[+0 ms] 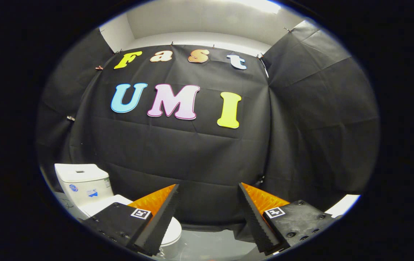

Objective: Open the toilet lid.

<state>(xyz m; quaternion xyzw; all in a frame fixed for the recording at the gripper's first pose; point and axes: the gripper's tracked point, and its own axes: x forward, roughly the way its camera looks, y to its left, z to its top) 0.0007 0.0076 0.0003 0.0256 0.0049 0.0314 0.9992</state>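
I have the gripper [208, 188] spread wide, nothing between its fingers. The toilet [83, 188] sits low and off to the left, its cistern [81, 183] against the black cloth wall and the lid [172, 228] down — partly behind my left finger [158, 224]. I'd judge the lid a stiff, smooth, fairly light plastic shell on a rear hinge, likely slippery, so I'd take it at the front edge. The bowl is covered — what's inside I can't tell
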